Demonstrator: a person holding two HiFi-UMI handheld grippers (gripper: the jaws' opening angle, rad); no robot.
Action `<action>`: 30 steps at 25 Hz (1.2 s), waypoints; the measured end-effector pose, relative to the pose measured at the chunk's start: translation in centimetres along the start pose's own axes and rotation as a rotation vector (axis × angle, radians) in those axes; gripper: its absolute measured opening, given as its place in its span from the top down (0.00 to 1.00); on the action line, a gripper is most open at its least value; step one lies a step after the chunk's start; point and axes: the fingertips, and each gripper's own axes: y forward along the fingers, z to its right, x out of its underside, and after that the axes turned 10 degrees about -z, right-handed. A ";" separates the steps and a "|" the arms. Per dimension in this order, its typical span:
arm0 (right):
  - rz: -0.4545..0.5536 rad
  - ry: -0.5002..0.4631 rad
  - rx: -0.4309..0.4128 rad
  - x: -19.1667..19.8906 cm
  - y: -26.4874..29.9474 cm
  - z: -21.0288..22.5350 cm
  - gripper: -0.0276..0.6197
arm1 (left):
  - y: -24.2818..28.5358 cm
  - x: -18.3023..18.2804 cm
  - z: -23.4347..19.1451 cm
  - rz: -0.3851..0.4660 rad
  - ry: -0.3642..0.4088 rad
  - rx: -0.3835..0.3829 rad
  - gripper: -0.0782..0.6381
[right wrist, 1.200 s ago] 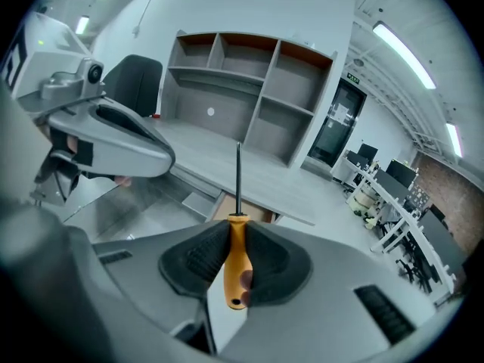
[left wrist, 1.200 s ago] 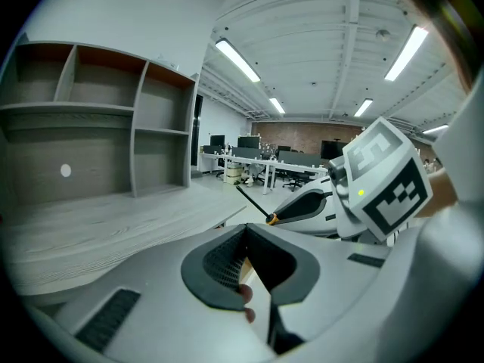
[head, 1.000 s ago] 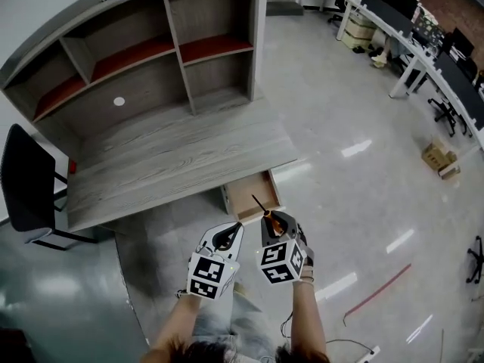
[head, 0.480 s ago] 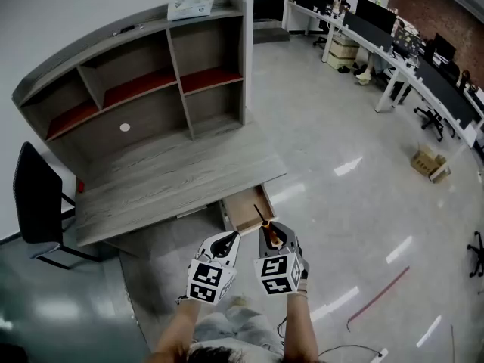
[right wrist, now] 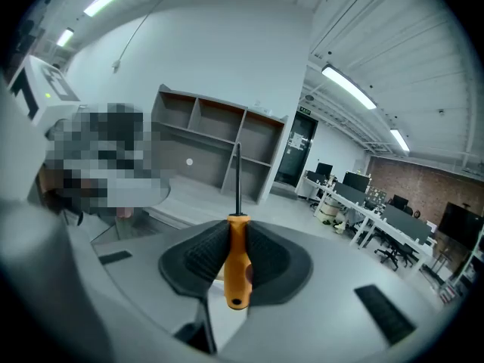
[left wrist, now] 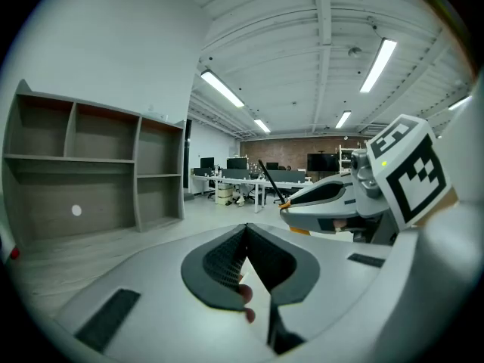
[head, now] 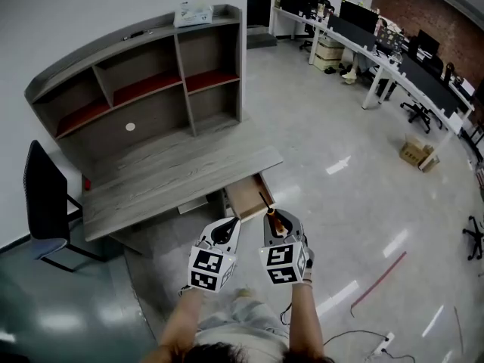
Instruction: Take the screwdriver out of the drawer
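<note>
Head view. Shows the left gripper [head: 229, 227] and right gripper [head: 273, 218] side by side low in frame, over a glossy pale floor [head: 340, 203]. Finds the slim orange-handled screwdriver with a dark metal shaft [head: 270, 209] clamped in the right gripper, tip pointing away from the person, above the front edge of the open light-wood drawer [head: 246, 193] and clear of it. Places that drawer under the right end of the grey wood-grain desk [head: 166, 176], below a grey open-shelf hutch with red shelf boards [head: 151, 78]. Notes a black office chair [head: 41, 203] at the desk's left, a small white carton [head: 192, 12] on top of the hutch, a long row of white office desks with dark monitors [head: 378, 48] at upper right, and a brown cardboard box [head: 414, 152] on the floor.

Left gripper view. Shows the left gripper [left wrist: 246, 230] with dark ribbed pads pressed together, nothing between them. Catches the right gripper [left wrist: 286, 204] just beside it, screwdriver [left wrist: 271, 181] shaft slanting up out of it.

Right gripper view. Shows the right gripper [right wrist: 237, 231] clenched on the screwdriver [right wrist: 237, 259]: orange handle squeezed between the ribbed pads, butt end toward the camera, dark shaft standing straight up. Picks out the hutch [right wrist: 215, 146] behind.
</note>
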 end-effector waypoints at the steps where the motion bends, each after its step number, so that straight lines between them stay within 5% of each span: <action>1: 0.005 0.000 0.006 -0.2 -0.7 -0.3 0.83 | -0.6 -0.2 0.2 0.006 0.003 0.003 0.87; 30: 0.119 -0.011 0.057 -0.1 -19.0 -8.8 0.83 | -17.7 0.3 7.4 0.122 0.023 0.038 0.87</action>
